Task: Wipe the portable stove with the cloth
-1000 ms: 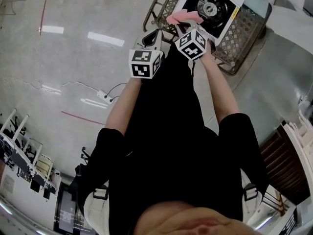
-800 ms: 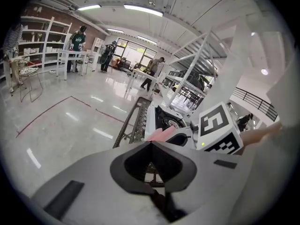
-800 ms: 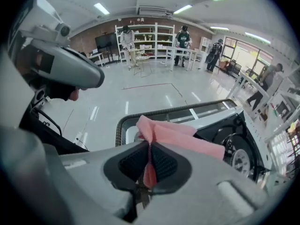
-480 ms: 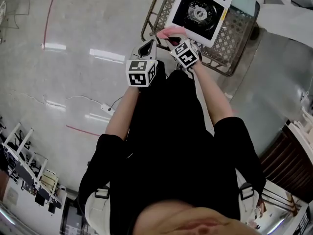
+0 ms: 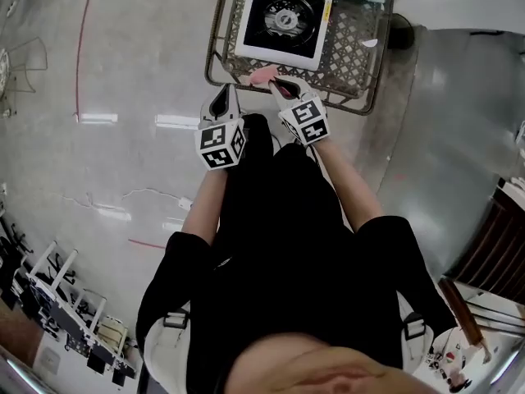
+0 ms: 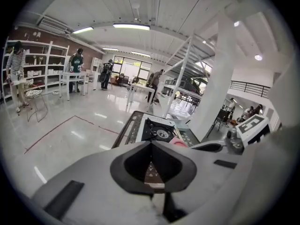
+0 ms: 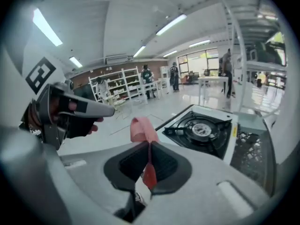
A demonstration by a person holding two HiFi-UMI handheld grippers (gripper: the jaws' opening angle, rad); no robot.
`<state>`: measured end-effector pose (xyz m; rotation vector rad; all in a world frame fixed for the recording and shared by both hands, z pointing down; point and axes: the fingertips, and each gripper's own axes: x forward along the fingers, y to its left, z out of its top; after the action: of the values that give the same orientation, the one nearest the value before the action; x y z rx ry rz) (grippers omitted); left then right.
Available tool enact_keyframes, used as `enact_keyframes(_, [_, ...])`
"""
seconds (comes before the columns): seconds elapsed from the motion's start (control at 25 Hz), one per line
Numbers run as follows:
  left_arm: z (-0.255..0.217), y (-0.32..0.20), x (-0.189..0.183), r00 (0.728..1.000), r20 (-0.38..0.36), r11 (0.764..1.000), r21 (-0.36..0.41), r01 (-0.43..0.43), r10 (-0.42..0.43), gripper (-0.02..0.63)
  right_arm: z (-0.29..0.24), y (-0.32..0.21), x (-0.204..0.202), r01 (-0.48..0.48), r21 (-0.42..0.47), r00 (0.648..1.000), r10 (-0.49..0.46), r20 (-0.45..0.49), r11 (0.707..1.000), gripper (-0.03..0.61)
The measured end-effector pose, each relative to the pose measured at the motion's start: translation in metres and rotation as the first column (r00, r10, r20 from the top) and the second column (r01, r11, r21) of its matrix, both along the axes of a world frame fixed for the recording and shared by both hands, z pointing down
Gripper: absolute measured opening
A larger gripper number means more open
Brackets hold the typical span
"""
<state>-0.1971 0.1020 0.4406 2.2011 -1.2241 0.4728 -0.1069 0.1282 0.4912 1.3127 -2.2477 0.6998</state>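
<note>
Pinches pink cloth [image 7: 142,128] in right gripper [image 7: 149,145], left gripper [image 6: 151,145] pressed together, empty. Best to press cloth flat onto portable stove [image 7: 200,129].

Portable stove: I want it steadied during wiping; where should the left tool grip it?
On the portable stove, probably the white left rim, approached from the left: that flat bare edge lies nearest the left tool, while the right tool holds the cloth by the near edge.

1. Floor [image 5: 123,72]: glossy pale grey, marked with a red line [image 5: 79,56].
2. Ceiling [image 6: 154,8]: white, with lit strip lights [image 6: 131,26].
3. White shelving [image 6: 42,55] stands against a brown wall [image 6: 28,34]; large windows [image 6: 133,65] at the far end.
4. White column [image 6: 213,93] at right.
</note>
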Motion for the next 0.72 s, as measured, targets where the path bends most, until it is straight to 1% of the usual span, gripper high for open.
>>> enact_keyframes(0.08, [-0.008, 0.012, 0.021, 0.999, 0.019, 0.998, 0.041, -0.043, 0.042, -0.002, -0.018, 0.011, 0.023, -0.071, 0.062, 0.997, 0.070, 0.010, 0.996, 0.015])
enact_keyframes(0.16, [-0.021, 0.021, 0.042, 0.995, 0.045, 0.991, 0.101, -0.089, 0.084, -0.002, -0.039, 0.022, 0.043, -0.114, 0.125, 0.994, 0.113, 0.008, 0.986, 0.015])
enact_keyframes(0.24, [-0.040, 0.032, 0.064, 0.992, 0.058, 0.979, 0.164, -0.120, 0.112, -0.002, -0.066, 0.032, 0.059, -0.131, 0.195, 0.991, 0.134, -0.003, 0.972, 0.014])
enact_keyframes(0.36, [-0.068, 0.051, 0.093, 0.989, 0.073, 0.954, 0.263, -0.147, 0.132, -0.002, -0.107, 0.050, 0.084, -0.164, 0.298, 0.985, 0.170, 0.003, 0.941, 0.014])
enact_keyframes(0.44, [-0.088, 0.066, 0.107, 0.988, 0.076, 0.938, 0.311, -0.154, 0.137, -0.002, -0.134, 0.065, 0.099, -0.194, 0.347, 0.980, 0.198, 0.023, 0.918, 0.014])
enact_keyframes(0.52, [-0.110, 0.082, 0.118, 0.988, 0.063, 0.925, 0.349, -0.151, 0.138, -0.002, -0.160, 0.079, 0.112, -0.212, 0.391, 0.976, 0.215, 0.039, 0.895, 0.014])
enact_keyframes(0.72, [-0.160, 0.113, 0.138, 0.994, 0.010, 0.894, 0.436, -0.100, 0.106, -0.002, -0.216, 0.113, 0.137, -0.224, 0.507, 0.971, 0.236, 0.043, 0.832, 0.014])
